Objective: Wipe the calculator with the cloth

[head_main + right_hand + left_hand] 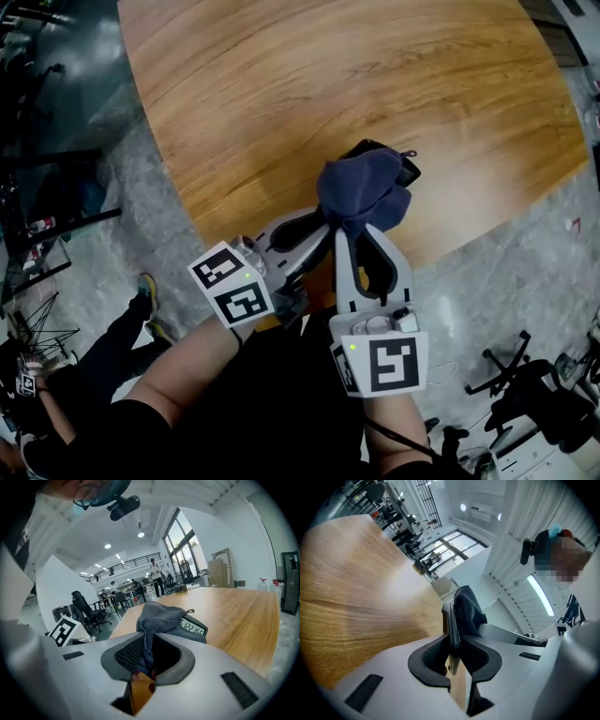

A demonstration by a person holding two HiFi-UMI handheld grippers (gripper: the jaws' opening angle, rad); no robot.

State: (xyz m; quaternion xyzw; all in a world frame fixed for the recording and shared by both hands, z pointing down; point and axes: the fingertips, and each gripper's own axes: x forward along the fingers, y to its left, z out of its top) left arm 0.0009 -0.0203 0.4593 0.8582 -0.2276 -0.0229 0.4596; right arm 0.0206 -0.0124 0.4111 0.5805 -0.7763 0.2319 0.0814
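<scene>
The left gripper point(305, 234) is pinching the calculator point(405, 167) by its near end, the pads pressing on both faces of the thin body, which is showing edge-on between the jaws in the left gripper view point(453, 625). The right gripper point(364, 234) is clamping a bunched fold of the cloth point(361, 192), and in its own view the fabric is filling the gap between the pads point(157, 616). The calculator is sitting over the near edge of the table point(328, 84), its long axis running away from the left jaws, up and to the right in the head view; whether it is resting on the wood or hanging just above it, I cannot tell. The cloth is lying on the display face, covering most of it, with only the far corner and part of the screen point(193, 628) peeping out past the fabric. From the right jaws the calculator is lying straight ahead and touching the cloth, so the right hand is the one placed to do the wiping while the left is serving as the holder. Judging from this, the coming stroke is turning on the long axis: the cloth needs dragging along it, towards the uncovered far end, while the left grip is keeping the body from swinging.
</scene>
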